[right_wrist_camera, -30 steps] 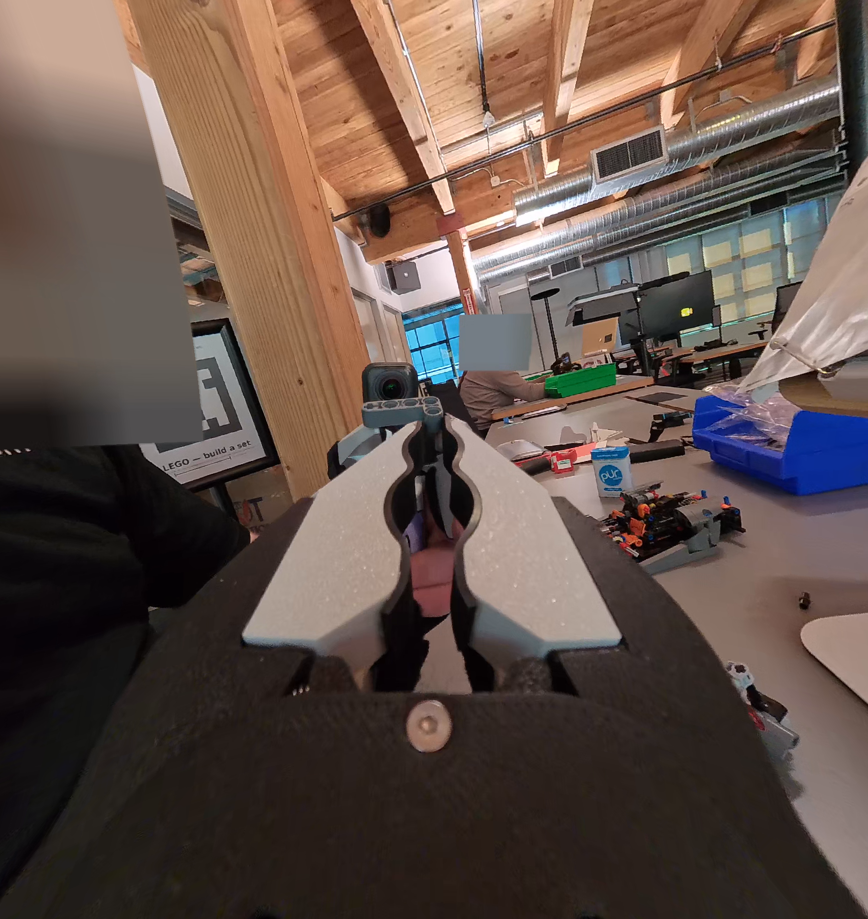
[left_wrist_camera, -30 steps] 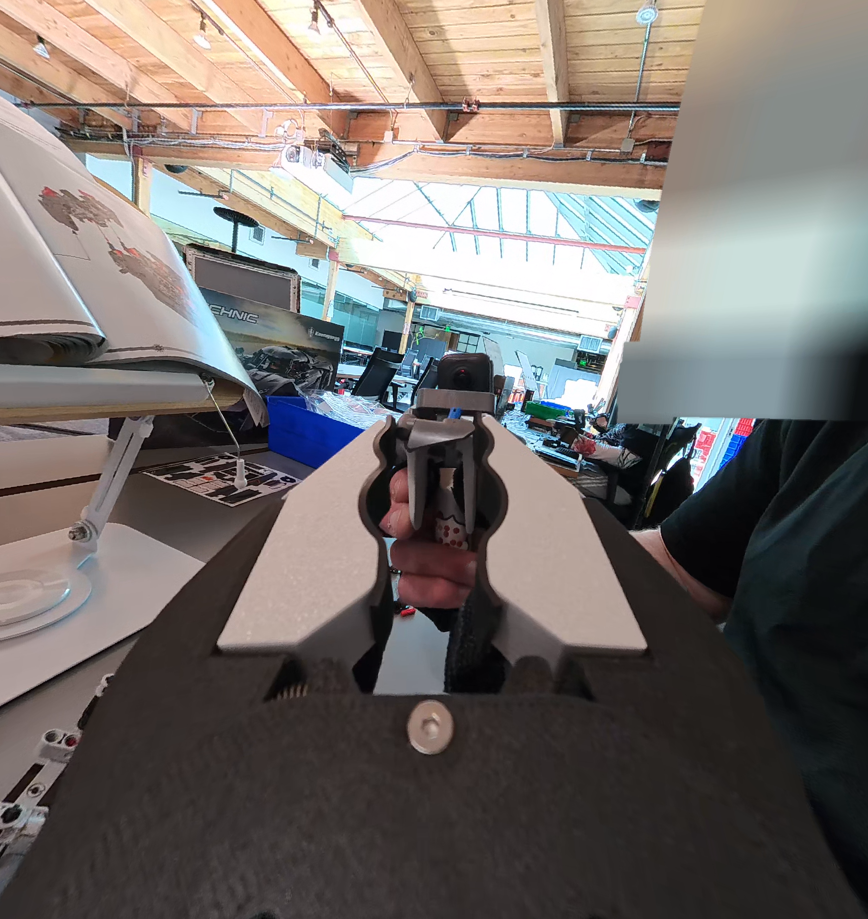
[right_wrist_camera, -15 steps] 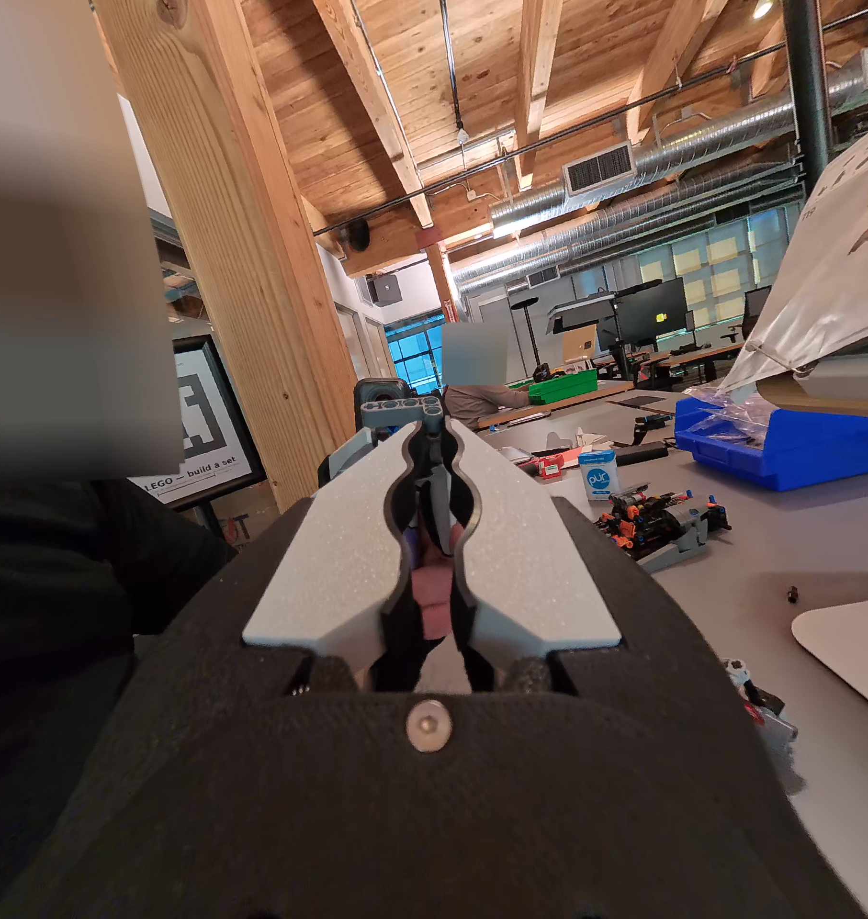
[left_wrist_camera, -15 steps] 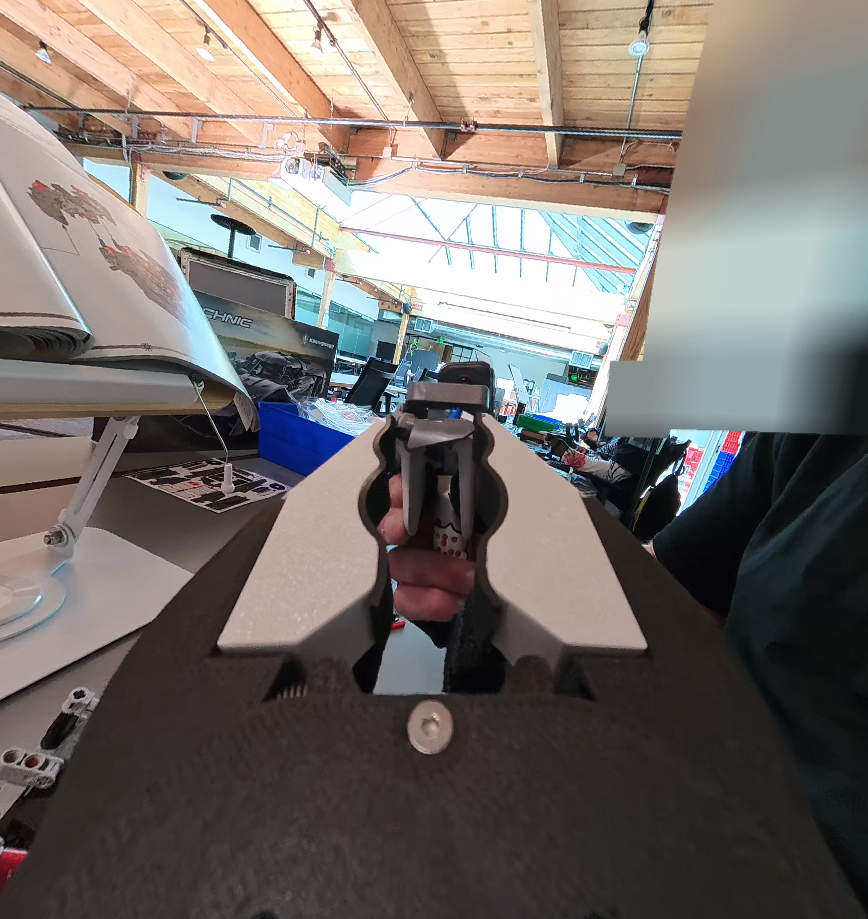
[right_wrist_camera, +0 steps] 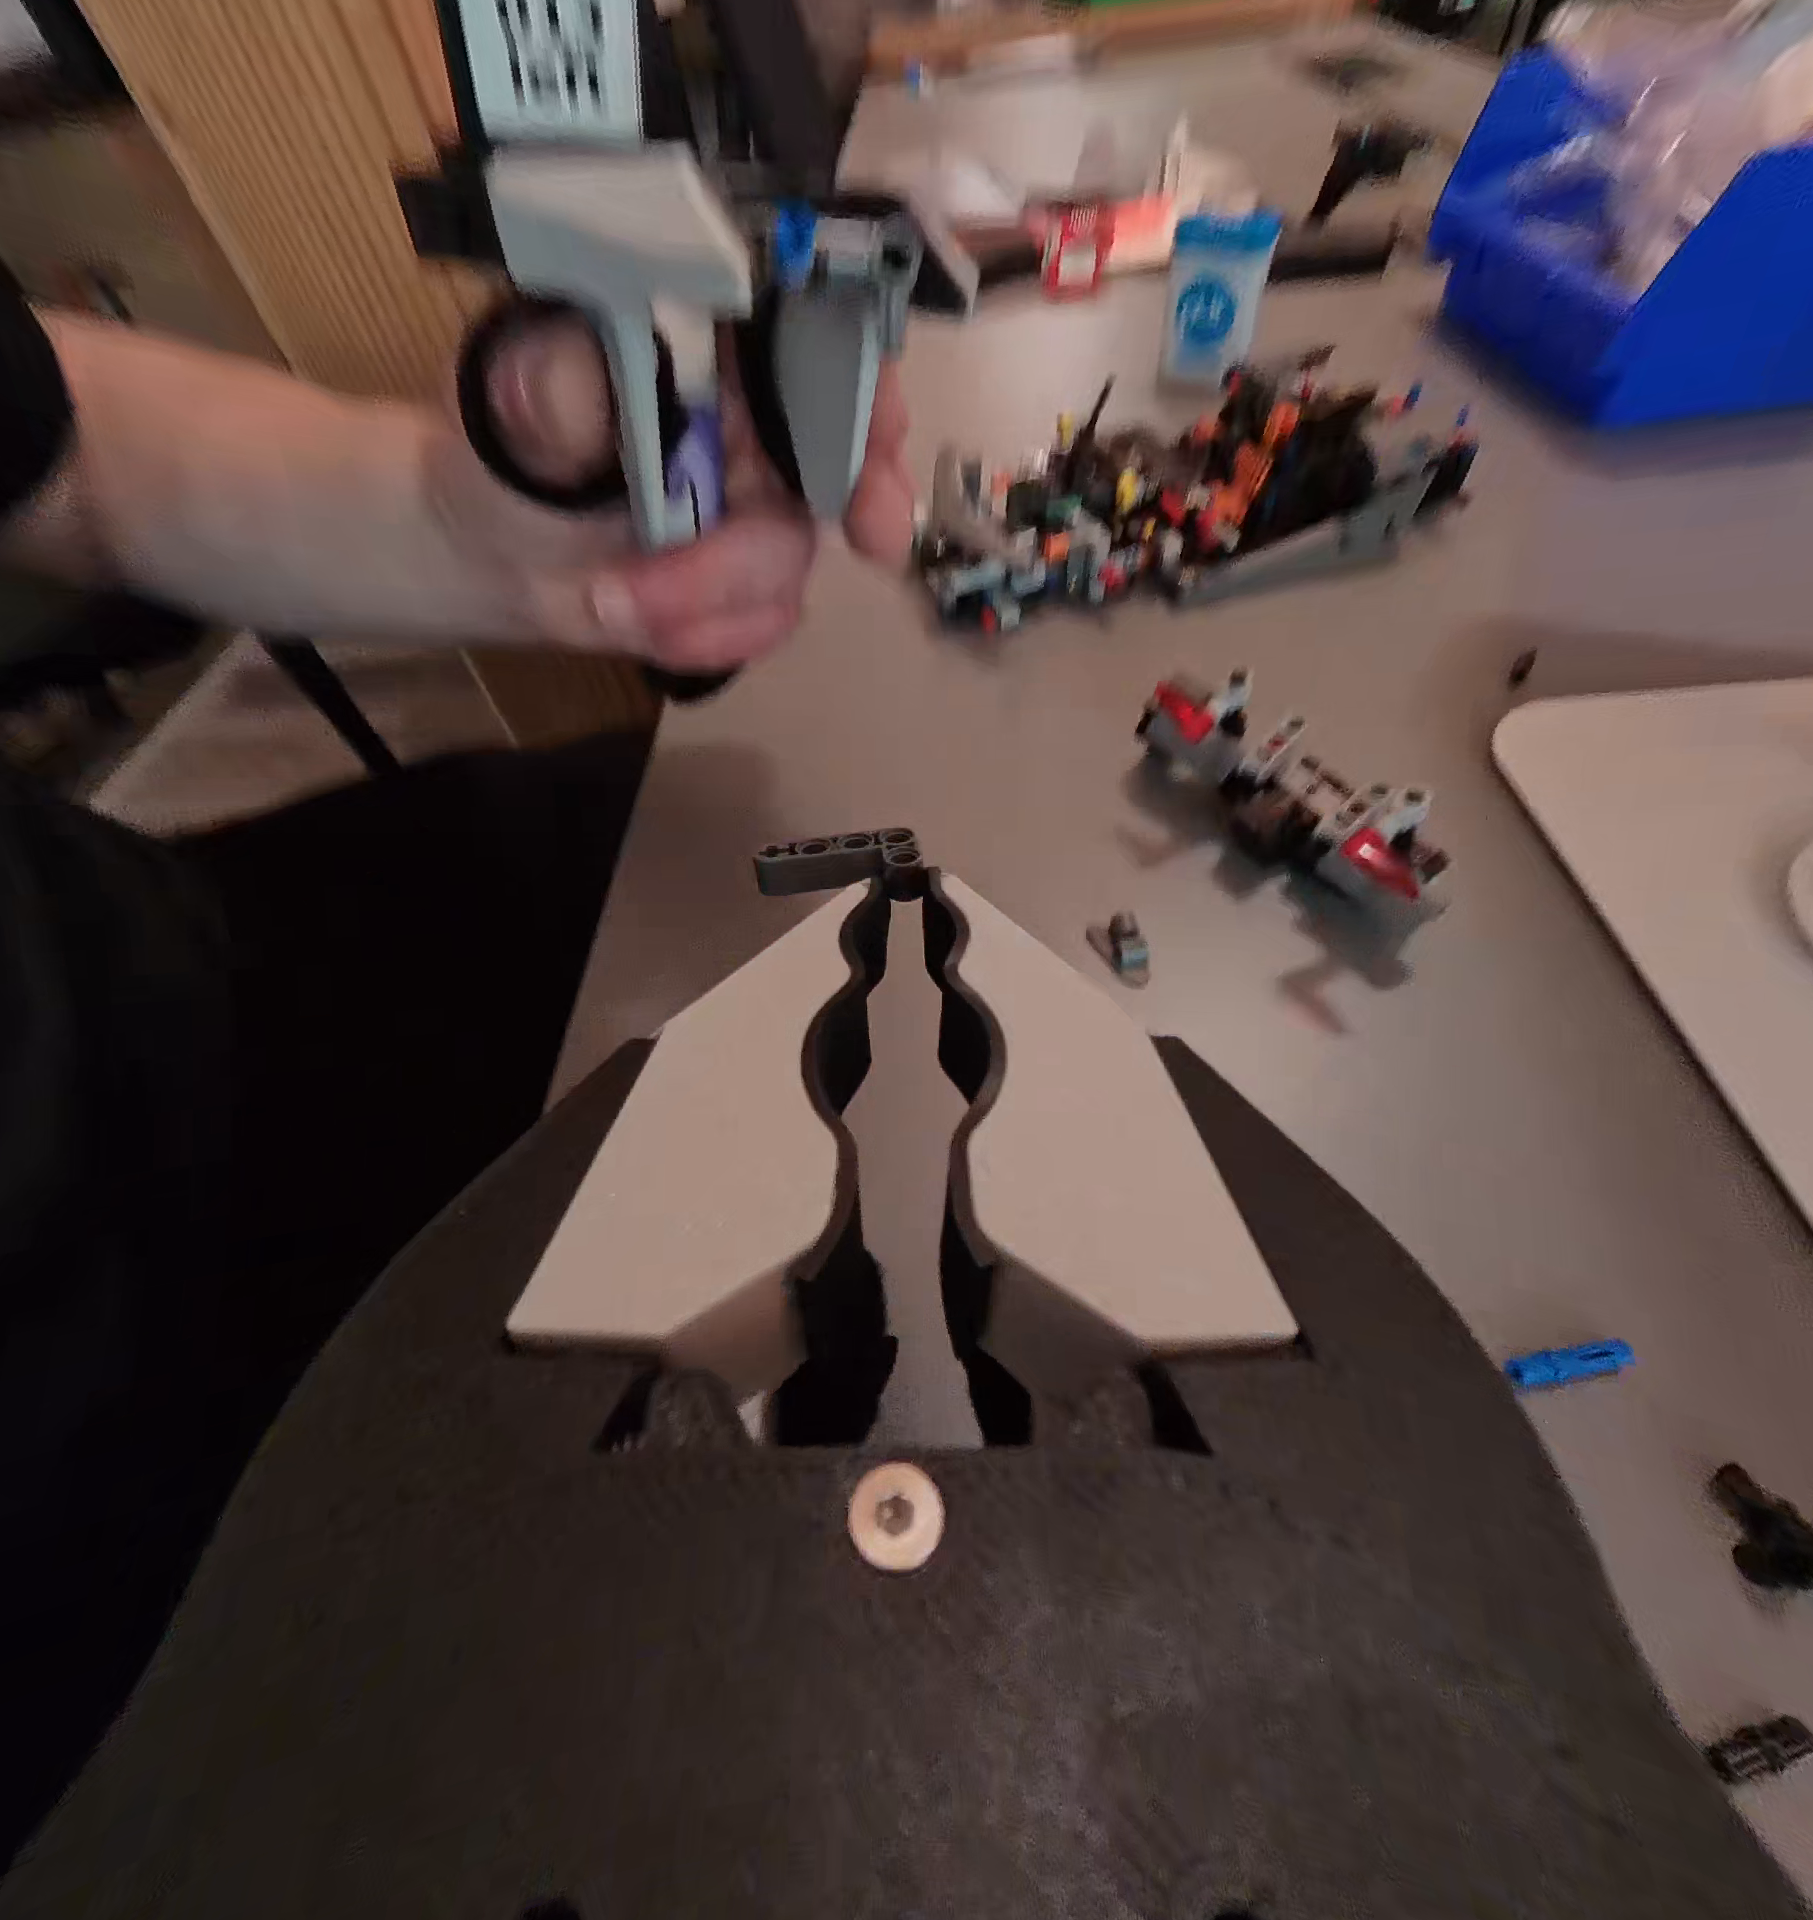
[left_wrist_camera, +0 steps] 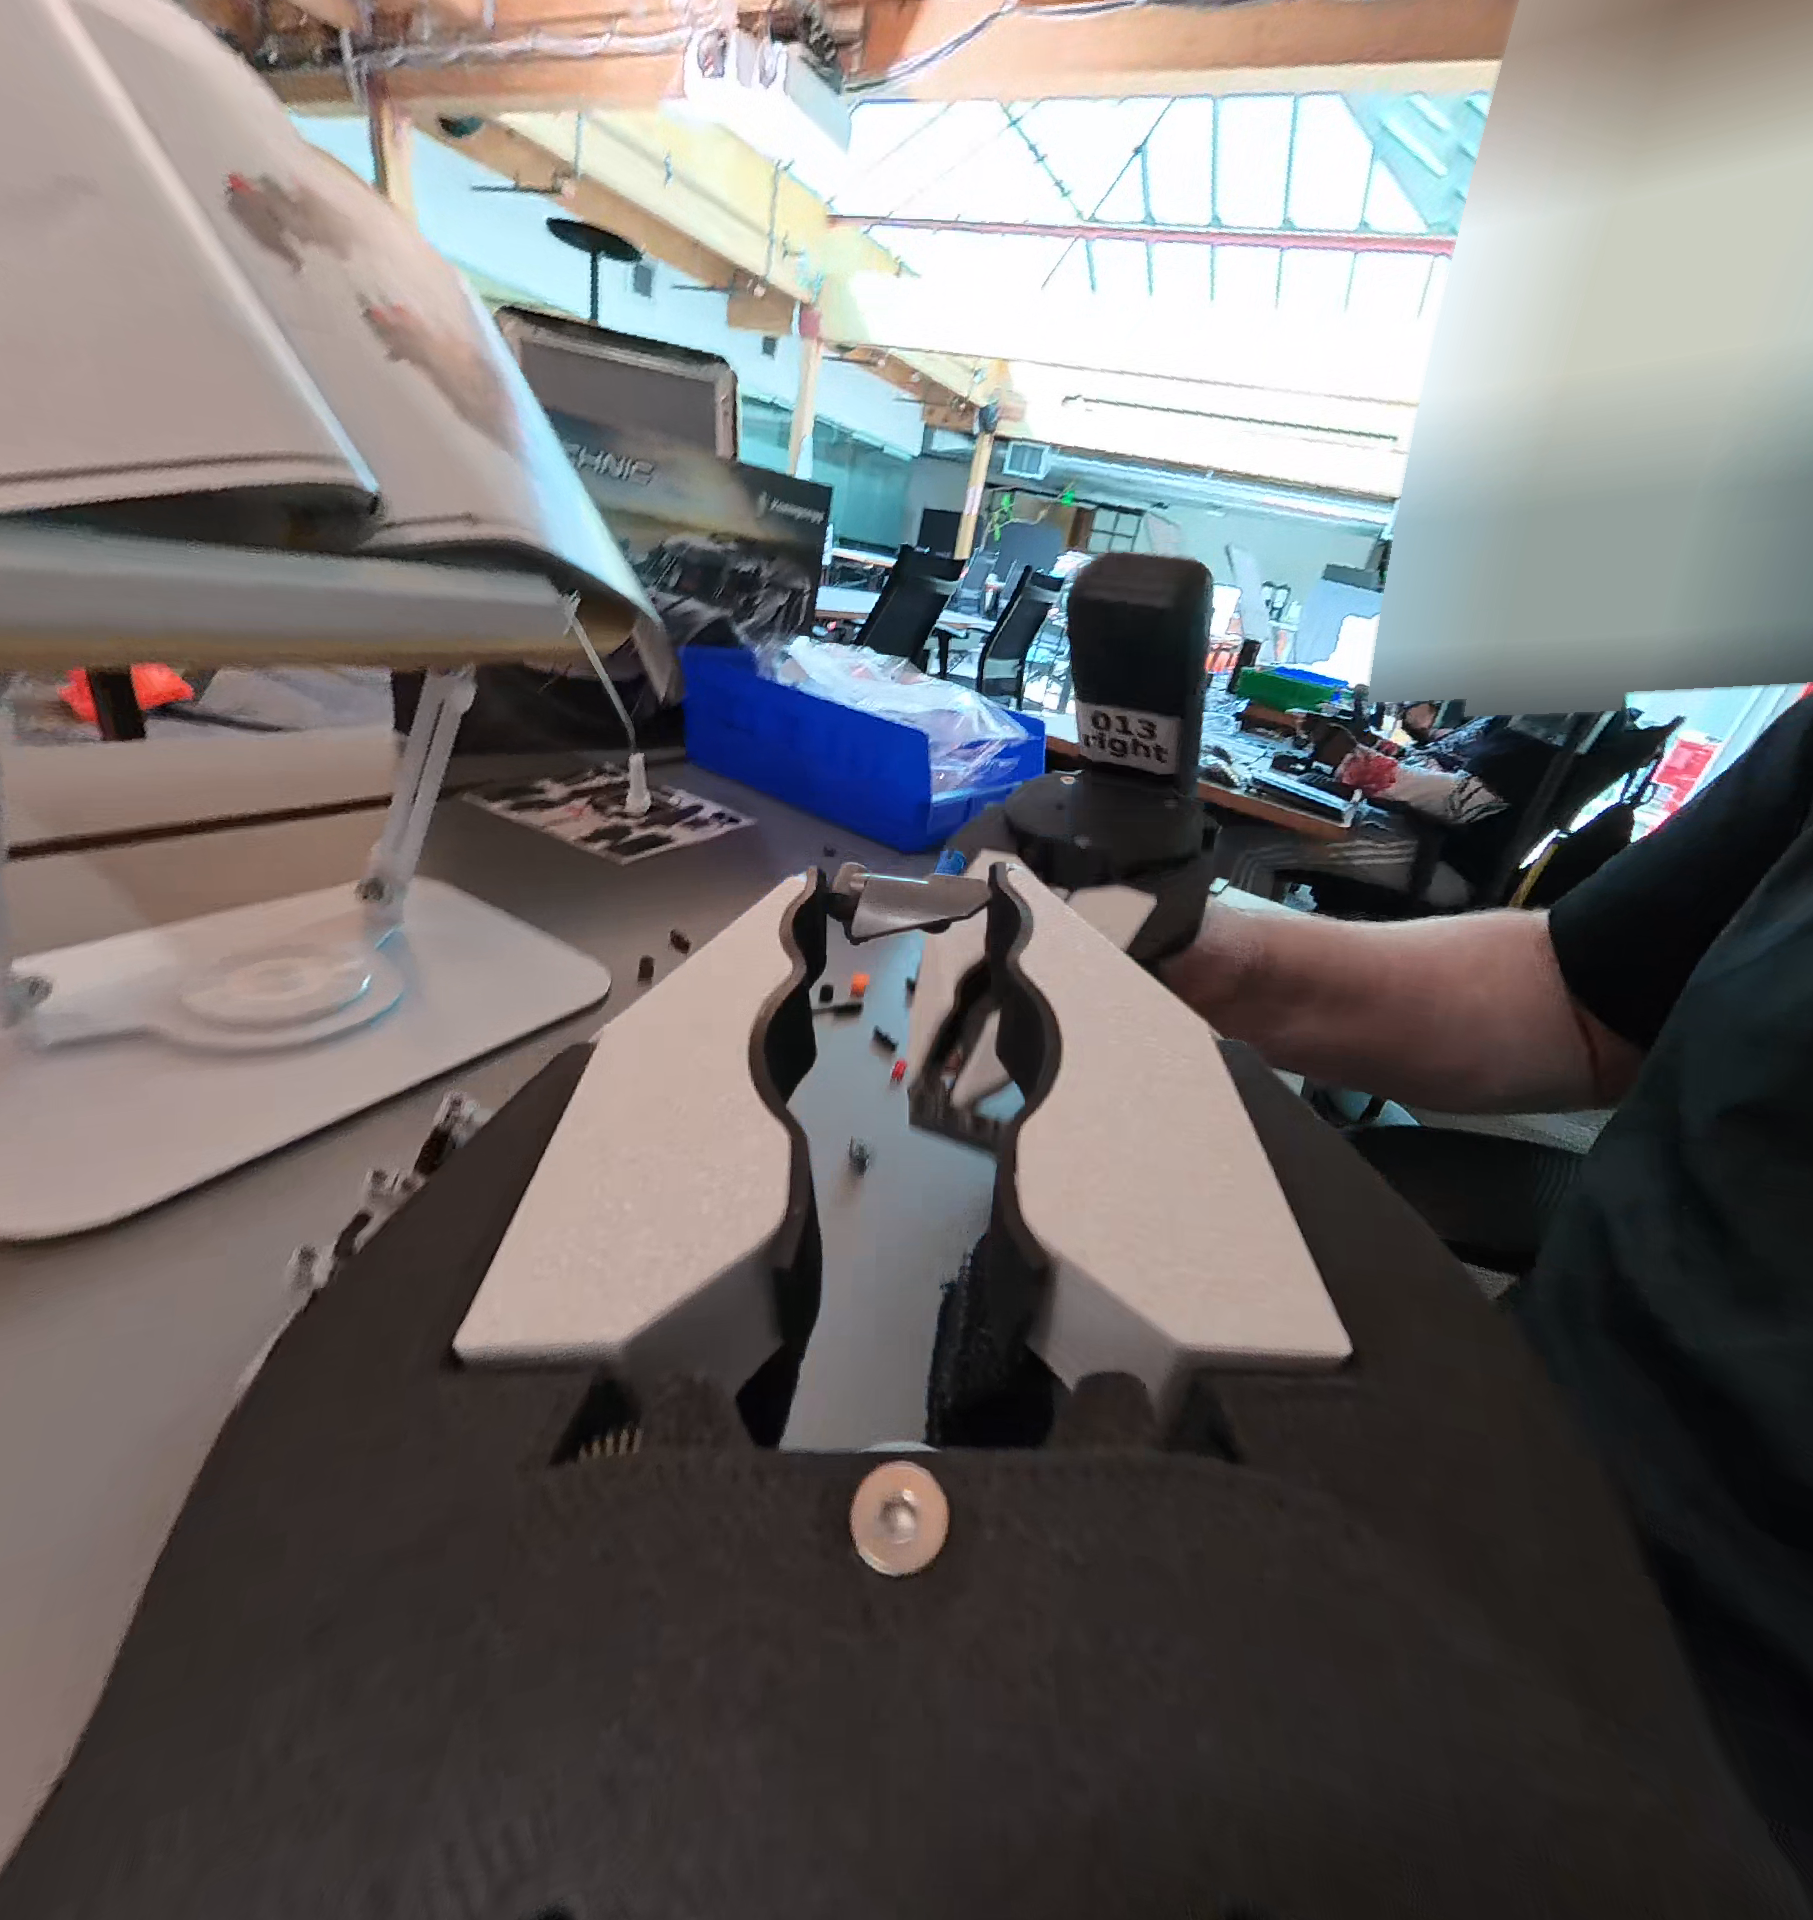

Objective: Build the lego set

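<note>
My left gripper (left_wrist_camera: 907,896) is shut on a light grey panel piece (left_wrist_camera: 912,906) held at its fingertips above the table. The same piece, with a blue pin on top, shows in the right wrist view (right_wrist_camera: 829,395), held up at the upper left by a hand. My right gripper (right_wrist_camera: 897,883) is shut on a dark grey L-shaped beam (right_wrist_camera: 829,860) that sticks out to the left of its tips. The two grippers are apart. A partly built multicoloured model (right_wrist_camera: 1193,499) sits on the grey table beyond.
A small grey and red assembly (right_wrist_camera: 1286,800) lies right of my right gripper. A blue pin (right_wrist_camera: 1567,1361) and loose black parts lie nearer. A white book stand base (left_wrist_camera: 258,997) holds an open manual (left_wrist_camera: 206,312). A blue bin (left_wrist_camera: 840,758) stands behind. The left gripper's tips are roughly 9 cm from the right gripper's. It is some 25 cm from my left tips to the partly built multicoloured model (right_wrist_camera: 1193,499).
The grippers faced each other tip to tip before. Now they have drawn apart and both tilt down toward the table. Each still holds its piece.
</note>
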Motion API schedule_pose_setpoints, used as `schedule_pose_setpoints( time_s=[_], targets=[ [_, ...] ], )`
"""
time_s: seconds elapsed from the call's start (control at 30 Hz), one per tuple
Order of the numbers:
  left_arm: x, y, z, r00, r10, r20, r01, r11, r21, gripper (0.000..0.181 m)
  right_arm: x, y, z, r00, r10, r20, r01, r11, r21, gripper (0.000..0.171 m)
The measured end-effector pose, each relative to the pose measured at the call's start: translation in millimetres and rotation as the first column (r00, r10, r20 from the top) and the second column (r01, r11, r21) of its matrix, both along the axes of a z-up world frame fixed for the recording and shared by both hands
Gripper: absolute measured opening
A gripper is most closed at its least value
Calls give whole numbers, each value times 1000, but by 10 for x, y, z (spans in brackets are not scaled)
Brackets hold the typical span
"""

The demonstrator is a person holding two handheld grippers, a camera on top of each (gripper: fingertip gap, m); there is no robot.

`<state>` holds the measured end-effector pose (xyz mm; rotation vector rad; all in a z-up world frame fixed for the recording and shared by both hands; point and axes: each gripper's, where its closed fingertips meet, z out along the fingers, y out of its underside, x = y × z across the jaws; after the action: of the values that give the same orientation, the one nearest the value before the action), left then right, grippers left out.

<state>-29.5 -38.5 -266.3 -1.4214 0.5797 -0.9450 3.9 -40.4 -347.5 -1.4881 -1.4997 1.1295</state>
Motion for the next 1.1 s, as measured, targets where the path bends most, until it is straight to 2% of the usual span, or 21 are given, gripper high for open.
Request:
schedule_pose_setpoints(
  time_s=[0.27,0.43,0.67,0.9,1.0,1.1],
  targets=[
    [-63,-110,-136,1000,8,-15,-8,1000,-23,29,-12,-60,-643,944,5,331,-80,973,216,4],
    [-50,-140,-176,1000,-7,-18,6,1000,-25,29,33,-36,-808,916,-19,400,-92,962,256,4],
    [-40,-145,-190,1000,-15,-21,15,1000,-22,29,79,-26,-820,904,-25,427,-105,955,278,5],
    [-2,-143,-205,999,-16,-38,16,1000,-15,29,161,-2,-795,897,-25,441,-114,951,287,15],
    [21,-147,-184,999,-12,-48,13,1000,6,29,97,-5,-484,949,-24,315,-57,968,246,15],
    [61,-148,-149,994,19,-107,-11,997,70,29,-49,-122,22,993,34,109,-37,999,26,15]
  ],
)
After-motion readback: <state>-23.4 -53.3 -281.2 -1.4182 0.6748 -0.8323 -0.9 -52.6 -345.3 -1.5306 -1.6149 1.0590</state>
